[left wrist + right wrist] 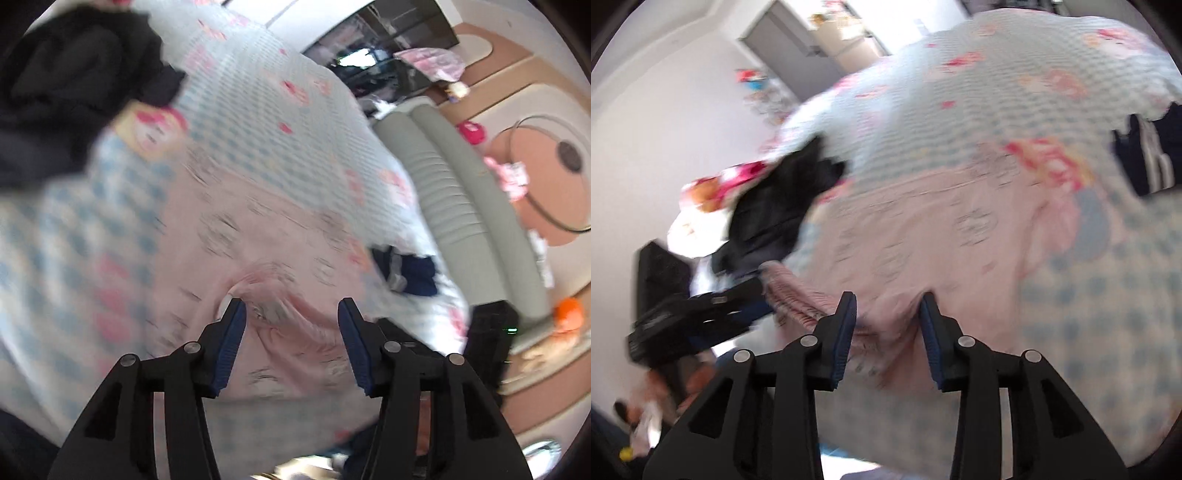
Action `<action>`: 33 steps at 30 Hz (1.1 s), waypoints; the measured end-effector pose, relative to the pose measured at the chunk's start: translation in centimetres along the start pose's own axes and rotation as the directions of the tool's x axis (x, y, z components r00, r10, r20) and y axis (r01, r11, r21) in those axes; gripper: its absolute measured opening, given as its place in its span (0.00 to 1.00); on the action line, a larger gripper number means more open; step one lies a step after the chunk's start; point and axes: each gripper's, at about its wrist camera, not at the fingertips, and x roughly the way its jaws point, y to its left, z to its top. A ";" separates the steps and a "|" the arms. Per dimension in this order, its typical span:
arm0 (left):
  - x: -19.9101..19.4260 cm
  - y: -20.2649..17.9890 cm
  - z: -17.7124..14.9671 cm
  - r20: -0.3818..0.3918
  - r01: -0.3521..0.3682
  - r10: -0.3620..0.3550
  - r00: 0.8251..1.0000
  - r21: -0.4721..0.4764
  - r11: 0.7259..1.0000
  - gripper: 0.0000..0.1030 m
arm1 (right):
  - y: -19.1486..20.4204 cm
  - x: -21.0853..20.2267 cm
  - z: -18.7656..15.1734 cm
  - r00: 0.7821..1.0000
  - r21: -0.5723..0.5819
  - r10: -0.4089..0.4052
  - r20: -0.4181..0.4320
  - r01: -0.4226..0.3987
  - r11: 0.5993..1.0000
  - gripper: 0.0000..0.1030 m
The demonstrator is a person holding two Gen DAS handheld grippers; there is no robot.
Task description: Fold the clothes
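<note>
No legible writing on pink garment (258,236)

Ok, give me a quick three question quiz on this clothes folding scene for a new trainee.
1. True or false: the left gripper is clamped on the pink garment.
2. Which garment lies nearest the right gripper? A: pink garment, B: black clothes, C: navy garment.
3. What do the clothes lie on?

Key:
1. False, its jaws stand open with the cloth loose between them.
2. A.
3. A bedspread with blue checks and pink flowers.
</note>
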 end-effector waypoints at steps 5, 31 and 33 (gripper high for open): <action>1.4 -0.3 -0.9 0.025 -0.213 0.213 0.977 0.228 0.950 0.52 | -0.5 1.4 -1.3 0.995 -0.149 -0.097 -0.030 0.092 0.984 0.39; 5.1 -3.5 8.0 0.102 -0.239 0.217 0.971 0.355 0.904 0.10 | 3.2 2.9 8.3 0.993 -0.334 -0.076 0.087 0.101 0.937 0.06; 8.4 -1.4 8.7 0.024 -0.288 0.296 0.955 0.310 0.906 0.18 | 2.2 5.4 8.7 0.989 -0.314 -0.129 0.077 0.147 0.938 0.10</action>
